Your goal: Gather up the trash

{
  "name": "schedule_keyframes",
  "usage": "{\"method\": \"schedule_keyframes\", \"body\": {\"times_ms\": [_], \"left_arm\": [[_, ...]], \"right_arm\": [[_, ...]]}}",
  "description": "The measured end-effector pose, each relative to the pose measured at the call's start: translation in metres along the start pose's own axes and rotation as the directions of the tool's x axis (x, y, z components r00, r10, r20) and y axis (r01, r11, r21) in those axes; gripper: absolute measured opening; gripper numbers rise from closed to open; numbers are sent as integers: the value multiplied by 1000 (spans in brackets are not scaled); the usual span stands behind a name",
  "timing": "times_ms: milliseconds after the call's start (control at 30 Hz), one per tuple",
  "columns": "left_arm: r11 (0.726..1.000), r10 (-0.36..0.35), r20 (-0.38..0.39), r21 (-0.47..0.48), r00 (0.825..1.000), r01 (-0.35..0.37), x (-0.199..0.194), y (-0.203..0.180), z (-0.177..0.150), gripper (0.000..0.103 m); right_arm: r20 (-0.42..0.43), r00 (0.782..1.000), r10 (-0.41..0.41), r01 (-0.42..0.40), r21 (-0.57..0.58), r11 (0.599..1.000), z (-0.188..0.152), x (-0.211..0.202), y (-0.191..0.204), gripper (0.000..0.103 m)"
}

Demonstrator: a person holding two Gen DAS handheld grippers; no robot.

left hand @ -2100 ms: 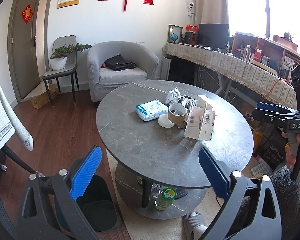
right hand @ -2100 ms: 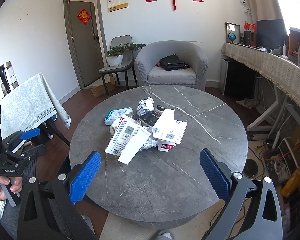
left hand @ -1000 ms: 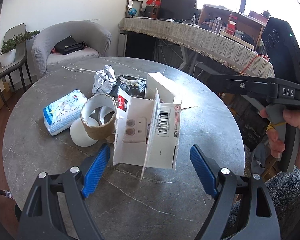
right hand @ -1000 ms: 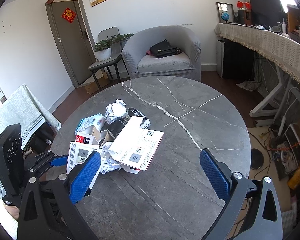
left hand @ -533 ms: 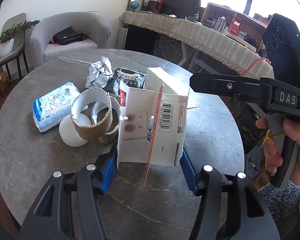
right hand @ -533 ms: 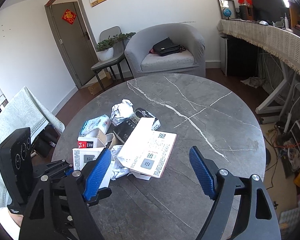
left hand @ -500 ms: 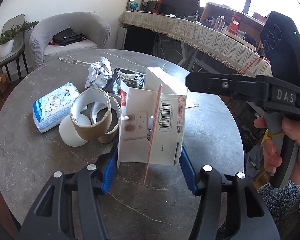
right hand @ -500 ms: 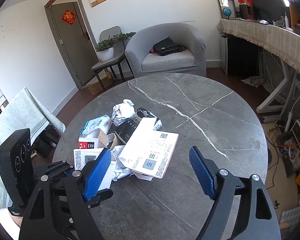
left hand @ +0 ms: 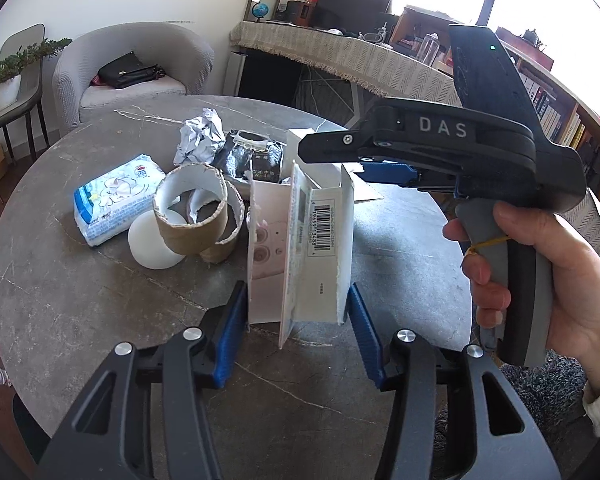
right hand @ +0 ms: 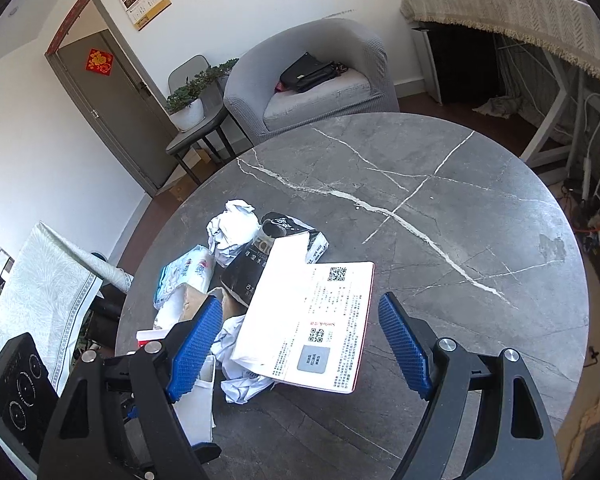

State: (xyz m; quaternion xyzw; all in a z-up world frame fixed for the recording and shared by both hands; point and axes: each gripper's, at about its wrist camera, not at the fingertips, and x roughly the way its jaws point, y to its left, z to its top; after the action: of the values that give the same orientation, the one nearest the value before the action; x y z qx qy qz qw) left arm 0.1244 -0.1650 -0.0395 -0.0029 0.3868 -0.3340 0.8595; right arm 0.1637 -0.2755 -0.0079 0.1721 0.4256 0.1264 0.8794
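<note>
A pile of trash lies on the round grey marble table (left hand: 80,304). My left gripper (left hand: 296,328) is shut on a white cardboard box with a barcode (left hand: 300,248), standing upright. Behind it are torn cardboard rolls (left hand: 192,216), a white lid (left hand: 150,246), a tissue pack (left hand: 112,200), crumpled paper (left hand: 200,136) and a black packet (left hand: 252,156). My right gripper (right hand: 300,344) is open, its blue pads either side of the box's white printed flap (right hand: 312,316), just above it. It also shows from the side in the left wrist view (left hand: 384,170).
A grey armchair (right hand: 320,76) with a black bag stands beyond the table. A chair with a potted plant (right hand: 188,112) is by the door. A long desk with a fringed cloth (left hand: 360,64) runs along the right. A cloth-covered table (right hand: 40,300) is at left.
My left gripper has squeezed the white box narrower. My right gripper has come down and forward over the box's flap, and its jaws have narrowed somewhat.
</note>
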Motion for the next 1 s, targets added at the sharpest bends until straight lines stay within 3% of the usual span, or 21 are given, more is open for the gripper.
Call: {"method": "schedule_keyframes", "body": {"times_ms": [133,267,467,800,1000], "left_arm": [[1000,-15,1,-15,1000,15,-3,5,-2,52],[1000,-23,5,-20,1000,23,-7,4,-4,50],[999,-30,9,-20,1000,30,-15,9,-7,48],[998,-44,48,-33,998,45,-33,15,-10,47],[998,-41,95,-36,995,44,-54,19,-10,47]], "right_arm": [[-31,999,-29,30,25,999,0,9,-5,78],[-35,998,-57,58,23,998,2,12,-6,62],[-58,996,-60,60,-4,998,1,18,-1,52],[42,999,-24,21,78,997,9,-10,-7,51],[103,995,1,-6,44,999,17,-24,10,51]]}}
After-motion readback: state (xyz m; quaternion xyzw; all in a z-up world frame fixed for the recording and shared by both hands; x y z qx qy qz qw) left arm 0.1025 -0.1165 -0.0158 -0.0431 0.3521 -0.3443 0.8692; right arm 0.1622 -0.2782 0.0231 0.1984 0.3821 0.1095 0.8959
